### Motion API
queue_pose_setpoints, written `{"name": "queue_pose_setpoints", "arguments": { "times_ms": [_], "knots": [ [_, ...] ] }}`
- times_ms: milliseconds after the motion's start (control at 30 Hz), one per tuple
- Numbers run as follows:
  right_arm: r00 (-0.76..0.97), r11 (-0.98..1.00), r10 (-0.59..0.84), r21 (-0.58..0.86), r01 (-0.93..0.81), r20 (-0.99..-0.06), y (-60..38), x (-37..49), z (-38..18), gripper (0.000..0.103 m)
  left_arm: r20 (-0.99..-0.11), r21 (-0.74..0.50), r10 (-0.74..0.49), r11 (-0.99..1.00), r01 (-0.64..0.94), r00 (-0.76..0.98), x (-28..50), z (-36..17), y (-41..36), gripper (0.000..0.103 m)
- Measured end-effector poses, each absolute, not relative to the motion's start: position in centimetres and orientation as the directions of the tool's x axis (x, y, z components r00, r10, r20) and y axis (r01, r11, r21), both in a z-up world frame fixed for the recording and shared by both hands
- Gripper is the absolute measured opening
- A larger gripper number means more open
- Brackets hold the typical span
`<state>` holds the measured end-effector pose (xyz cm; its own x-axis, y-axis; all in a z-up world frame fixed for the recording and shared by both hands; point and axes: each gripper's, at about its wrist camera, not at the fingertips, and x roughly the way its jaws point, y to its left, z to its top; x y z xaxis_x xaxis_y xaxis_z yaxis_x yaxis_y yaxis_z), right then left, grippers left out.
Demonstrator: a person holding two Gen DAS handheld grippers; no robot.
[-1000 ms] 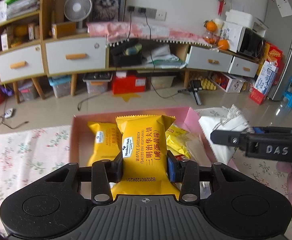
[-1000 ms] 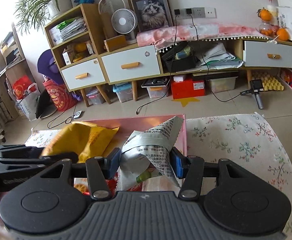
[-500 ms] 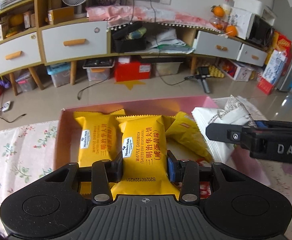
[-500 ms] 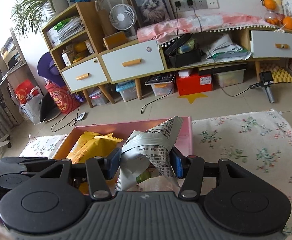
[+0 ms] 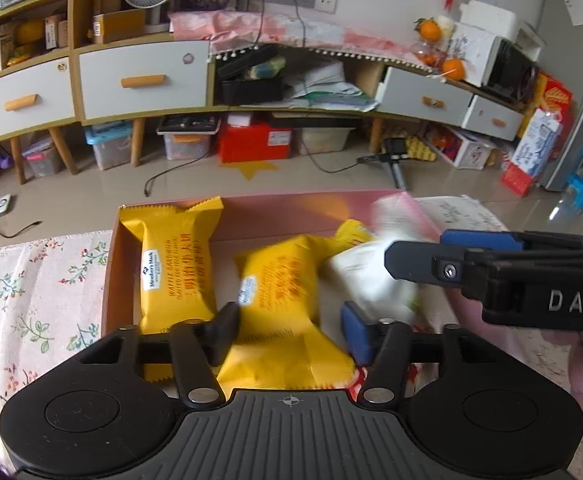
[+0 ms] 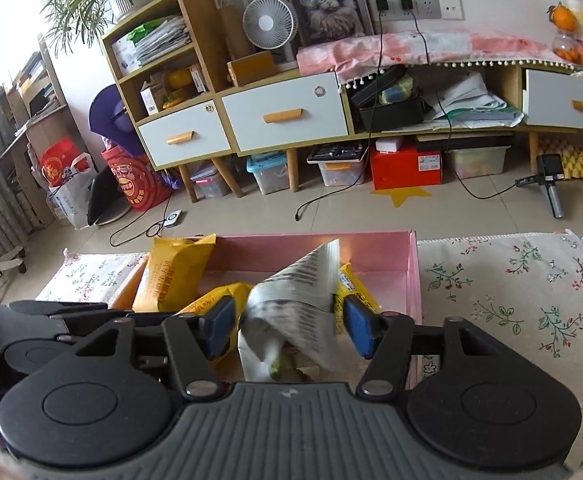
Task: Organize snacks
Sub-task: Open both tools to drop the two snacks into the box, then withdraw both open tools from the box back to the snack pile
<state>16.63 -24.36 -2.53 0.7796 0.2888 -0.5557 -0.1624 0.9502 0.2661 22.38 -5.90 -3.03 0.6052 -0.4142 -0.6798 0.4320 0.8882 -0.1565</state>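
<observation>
Fingers (image 5: 357,338) parted, yellow packet (image 5: 279,312) loose

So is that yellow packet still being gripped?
No. The left gripper has just opened; its pads stand clear of the blurred yellow packet, dropping into the pink box.

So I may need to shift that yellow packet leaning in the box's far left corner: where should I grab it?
Grip the yellow packet across its long sides at mid-body, coming from above. It lies lengthwise against the pink box wall, the crimped ends flare wide, and its right side is clear of the neighbouring packet.
</observation>
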Motion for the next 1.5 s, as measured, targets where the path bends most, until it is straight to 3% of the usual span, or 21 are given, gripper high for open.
{"name": "queue_pose_setpoints", "arguments": {
  "times_ms": [67,467,800,1000,1233,1500],
  "knots": [
    [0.783,0.952,0.285,0.259,-0.164,-0.552,-24.5,16.2,-2.0,0.069,-0.677,-0.15,-0.412,0.889,0.433,0.61,21.6,-2.6,-5.9,0.075],
    [0.812,0.969,0.236,0.189,-0.158,-0.534,-24.3,11.9,1.3,0.099,-0.661,-0.171,-0.433,0.882,0.439,0.613,15.3,0.6,-4.5,0.091],
    [0.799,0.981,0.188,0.148,-0.125,-0.572,-24.1,7.7,1.6,0.103,-0.665,-0.132,-0.374,0.911,0.391,0.647,10.5,2.9,-2.1,0.098],
    [0.783,0.982,0.185,0.142,-0.125,-0.594,-23.9,5.9,0.8,0.103,-0.712,-0.058,-0.279,0.938,0.341,0.645,8.6,2.7,-0.5,0.099],
    [0.761,0.977,0.213,0.137,-0.163,-0.612,-23.2,4.3,-1.3,0.103,-0.728,-0.096,-0.301,0.935,0.342,0.616,6.8,0.3,2.0,0.099],
    [0.744,0.973,0.204,0.046,-0.228,-0.637,-22.5,2.5,-4.6,0.102,-0.749,-0.07,-0.349,0.887,0.457,0.563,4.6,-2.7,2.6,0.099]
  ]
}}
